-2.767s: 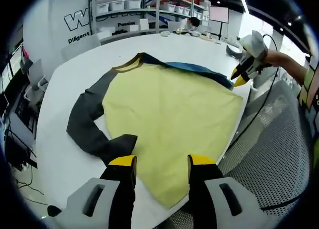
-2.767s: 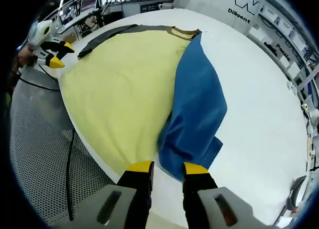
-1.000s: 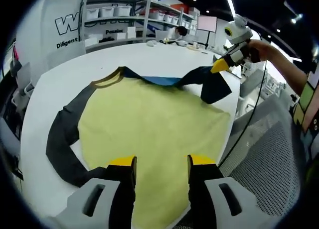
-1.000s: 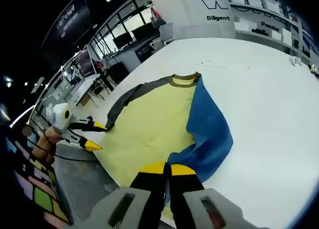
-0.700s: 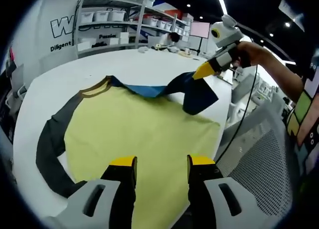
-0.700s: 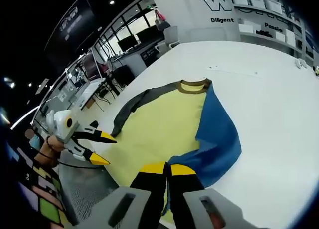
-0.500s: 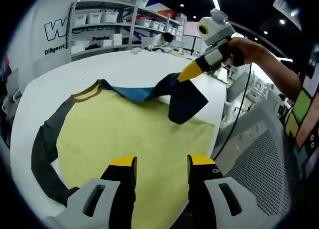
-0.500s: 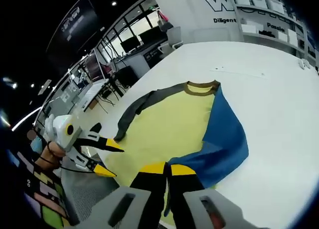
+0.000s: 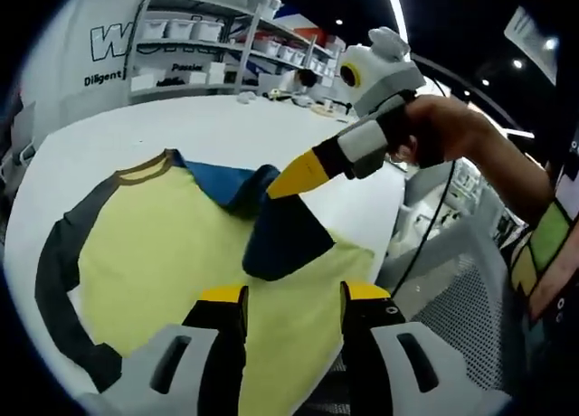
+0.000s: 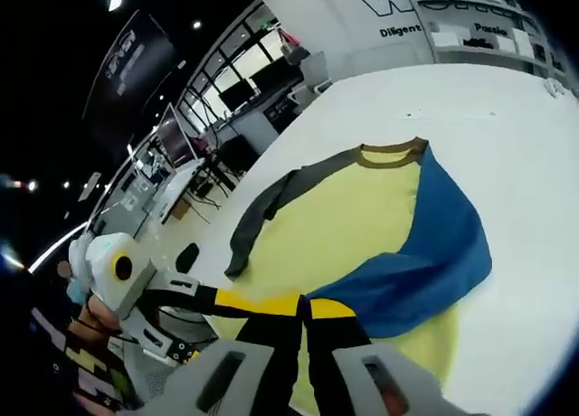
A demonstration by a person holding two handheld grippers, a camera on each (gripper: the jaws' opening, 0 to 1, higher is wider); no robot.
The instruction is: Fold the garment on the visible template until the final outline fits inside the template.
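Note:
A long-sleeved shirt lies flat on the white table (image 9: pixel 226 127), with a yellow body (image 9: pixel 154 253), an olive collar (image 9: pixel 145 165) and a grey sleeve (image 9: pixel 54 271) spread to its left. My right gripper (image 10: pixel 306 306) is shut on the end of the blue sleeve (image 10: pixel 425 267), which is lifted and drawn over the yellow body (image 10: pixel 353 217). In the left gripper view a hand holds that right gripper (image 9: pixel 298 174), and the dark sleeve end (image 9: pixel 285 240) hangs below its tips. My left gripper (image 9: pixel 294 294) stands open above the shirt's hem, holding nothing.
Shelving with white bins (image 9: pixel 208 36) lines the wall behind the table. A perforated metal floor (image 9: pixel 452 344) lies past the table's near edge. Desks with monitors (image 10: pixel 226 95) stand further off, and a cable (image 9: pixel 425 226) trails from the right gripper.
The right gripper shut on the blue sleeve's end, lifted it and carried it over the yellow body toward the left gripper. The left gripper stayed open near the hem.

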